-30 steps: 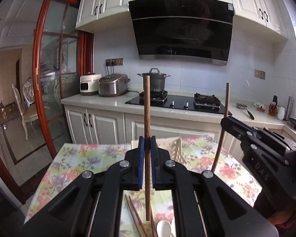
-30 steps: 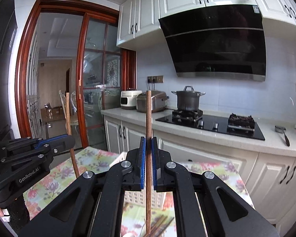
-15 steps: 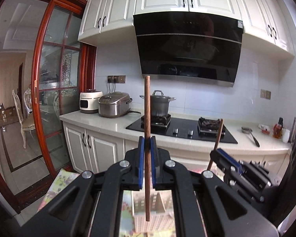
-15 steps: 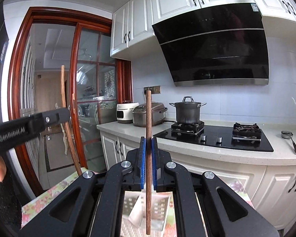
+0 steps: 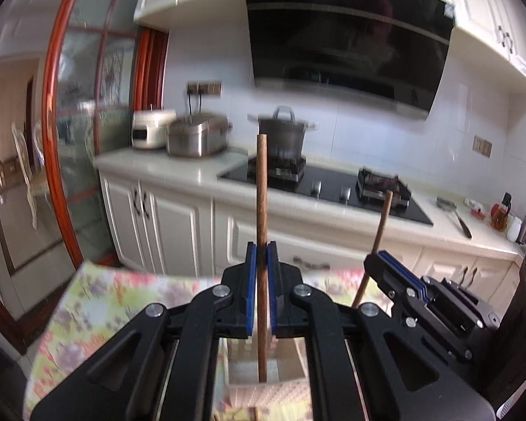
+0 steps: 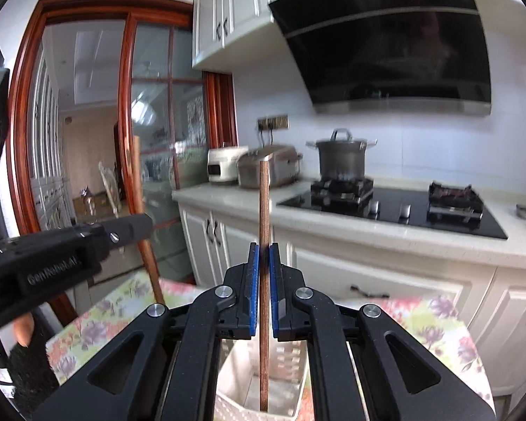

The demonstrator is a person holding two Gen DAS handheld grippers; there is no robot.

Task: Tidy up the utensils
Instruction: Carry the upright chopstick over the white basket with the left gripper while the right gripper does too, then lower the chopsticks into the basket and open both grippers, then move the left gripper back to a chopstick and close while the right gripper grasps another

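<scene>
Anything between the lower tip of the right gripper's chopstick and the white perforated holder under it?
Nothing: in the right wrist view the brown wooden chopstick, clamped upright in the right gripper, hangs with its tip at the white perforated plastic utensil holder's open mouth.

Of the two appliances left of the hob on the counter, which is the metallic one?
The silver rounded rice cooker, nearer the hob; the white boxy cooker beside it sits closer to the door.

"GenRobot.AI" on side of left hand-held gripper [image 6: 133,226], blurry.

Two brown wooden chopsticks [image 5: 262,210] [image 6: 264,231] stand upright, lower tips seemingly over a white perforated holder [image 6: 291,358].
</scene>
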